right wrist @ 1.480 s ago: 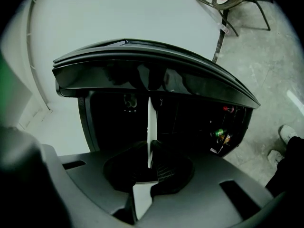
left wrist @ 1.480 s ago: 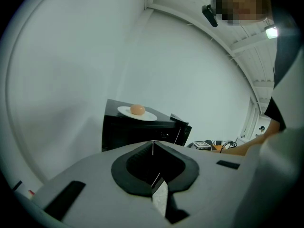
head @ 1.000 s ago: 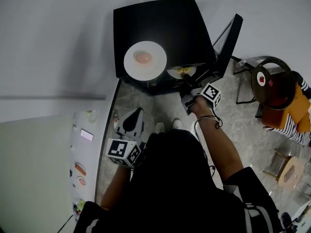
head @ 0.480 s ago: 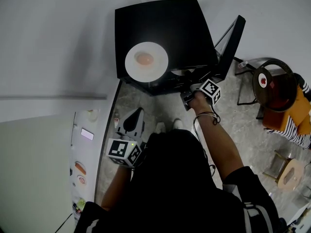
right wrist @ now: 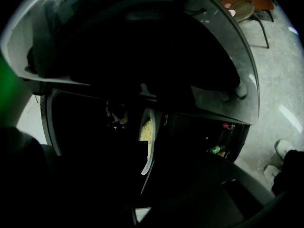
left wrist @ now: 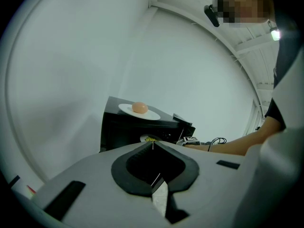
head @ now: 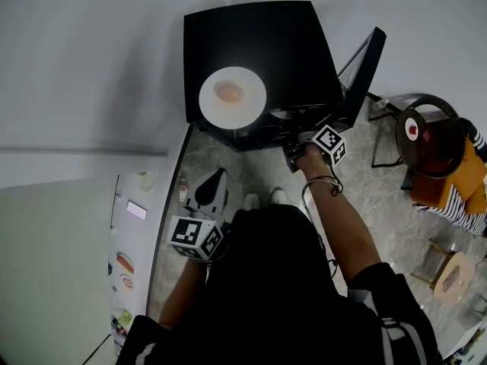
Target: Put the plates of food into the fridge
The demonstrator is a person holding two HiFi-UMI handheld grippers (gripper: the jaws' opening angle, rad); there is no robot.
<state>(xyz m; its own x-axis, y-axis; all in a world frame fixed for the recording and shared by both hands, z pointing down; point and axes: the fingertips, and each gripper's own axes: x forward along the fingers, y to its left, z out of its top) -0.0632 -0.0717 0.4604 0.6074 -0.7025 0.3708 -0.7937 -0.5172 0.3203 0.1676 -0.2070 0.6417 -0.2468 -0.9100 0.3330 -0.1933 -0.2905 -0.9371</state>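
A small black fridge (head: 259, 44) stands with its door (head: 361, 71) swung open to the right. On its top lies a white plate with a round pinkish piece of food (head: 232, 97) (left wrist: 139, 110). My right gripper (head: 294, 134) (right wrist: 140, 194) reaches into the dark fridge and is shut on the rim of a white plate of yellow food (right wrist: 147, 141), seen edge-on. Its jaws have just been opening slightly with the rim still between them. My left gripper (head: 215, 175) (left wrist: 153, 148) hangs back near my body, shut and empty, pointing at the fridge.
Bottles (right wrist: 216, 149) sit in the door shelf. A round dark table (head: 426, 131) and an orange chair (head: 460, 173) stand right of the fridge, with a person's striped sleeve (head: 464, 207) beside them. A light counter (head: 133, 226) with small items runs along my left.
The plate of yellow food has gone deeper into the fridge and is now almost hidden from the head view. My right gripper moved slightly with it. The left gripper stayed still.
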